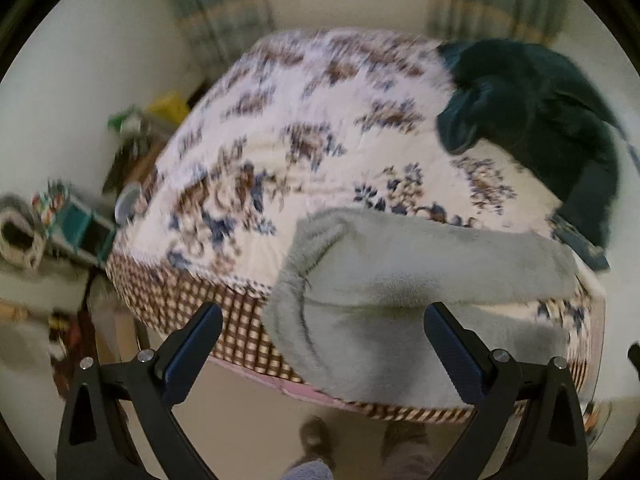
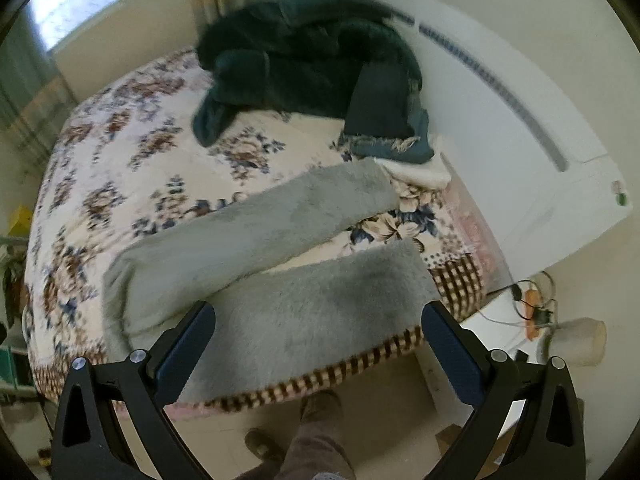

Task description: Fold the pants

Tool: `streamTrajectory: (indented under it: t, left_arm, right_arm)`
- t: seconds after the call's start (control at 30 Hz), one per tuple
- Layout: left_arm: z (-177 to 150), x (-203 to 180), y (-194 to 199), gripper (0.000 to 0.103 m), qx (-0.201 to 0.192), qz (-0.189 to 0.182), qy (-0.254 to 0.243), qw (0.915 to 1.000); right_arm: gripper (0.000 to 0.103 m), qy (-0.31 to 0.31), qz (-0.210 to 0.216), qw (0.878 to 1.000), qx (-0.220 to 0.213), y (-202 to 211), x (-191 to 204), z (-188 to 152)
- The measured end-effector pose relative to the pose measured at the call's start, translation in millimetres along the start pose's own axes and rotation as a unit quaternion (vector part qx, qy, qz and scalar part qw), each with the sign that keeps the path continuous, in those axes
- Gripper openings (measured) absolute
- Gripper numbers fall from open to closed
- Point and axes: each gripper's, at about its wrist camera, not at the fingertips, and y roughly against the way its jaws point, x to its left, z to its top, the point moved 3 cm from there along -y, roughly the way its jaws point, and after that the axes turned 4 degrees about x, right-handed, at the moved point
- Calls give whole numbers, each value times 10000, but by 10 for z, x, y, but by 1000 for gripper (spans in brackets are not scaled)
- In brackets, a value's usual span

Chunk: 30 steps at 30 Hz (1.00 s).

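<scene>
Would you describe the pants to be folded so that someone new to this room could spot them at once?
Start at the bed with the floral cover, which fills most of the right wrist view. On its near edge lie the grey fleece pants, their two legs spread apart in a V toward the white unit beside the bed. They are pale, fuzzy and laid out flat, unlike the dark green heap of clothes bunched at the far side.

The left tool (image 1: 322, 316) hangs above the bed's near edge with its jaws spread wide and nothing between them. Fuzzy grey pants (image 1: 400, 280) lie over the flowered bedspread (image 1: 280, 128), drooping past the checked border. A dark green garment (image 1: 528, 120) is heaped at the far right.
</scene>
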Motion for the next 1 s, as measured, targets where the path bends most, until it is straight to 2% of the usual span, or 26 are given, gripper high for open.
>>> streamTrajectory:
  t: [0.13, 0.2, 0.33, 0.5, 0.63, 0.77, 0.83, 0.87, 0.9, 0.93, 0.97, 1.0]
  left_arm:
    - [372, -246, -916, 103, 738, 45, 674, 9950]
    - [541, -373, -1472, 103, 1169, -7, 947, 9886]
    - [812, -602, -2391, 103, 1710, -177, 1435, 9746]
    - [1132, -835, -3468, 103, 2212, -497, 2136, 9502]
    - [1284, -888, -4173, 103, 2660, -606, 2675, 9241]
    - [1367, -843, -4653, 103, 2830, -621, 3160, 9034]
    - [1361, -795, -4773, 94, 2876, -488, 3282, 8984]
    - [1354, -760, -4806, 85, 2848, -421, 3325, 8981]
    - [1347, -738, -4808, 68, 2815, -379, 3328, 8992]
    - [1337, -719, -4784, 60, 2748, -348, 3279, 9032]
    - [1327, -716, -4732, 41, 2668, -382, 3168, 9094]
    - [1317, -713, -4661, 22, 2554, -453, 3041, 9166]
  right_arm:
    - [103, -228, 27, 9987, 460, -1230, -146, 812]
    - [103, -421, 67, 9970, 653, -1819, -186, 1136]
    - [103, -946, 166, 9901, 1027, -3057, -271, 1756]
    - [103, -1376, 230, 9779, 1559, -4287, -310, 2224]
    - [103, -1636, 134, 9674, 1930, -4922, -322, 2372]
    - [103, -1774, -80, 9611, 2116, -5360, -229, 2441]
    - [103, -1732, -211, 9592, 2226, -5554, -140, 2491]
    - [101, -1700, -270, 9578, 2301, -5640, -96, 2508]
    - [97, -1663, -330, 9566, 2370, -5704, -60, 2521]
    - [87, -1594, -383, 9561, 2431, -5768, -11, 2539]
    - [75, -1529, -405, 9563, 2459, -5807, 34, 2555]
    - [69, -1347, -558, 9590, 2431, -5835, 93, 2579]
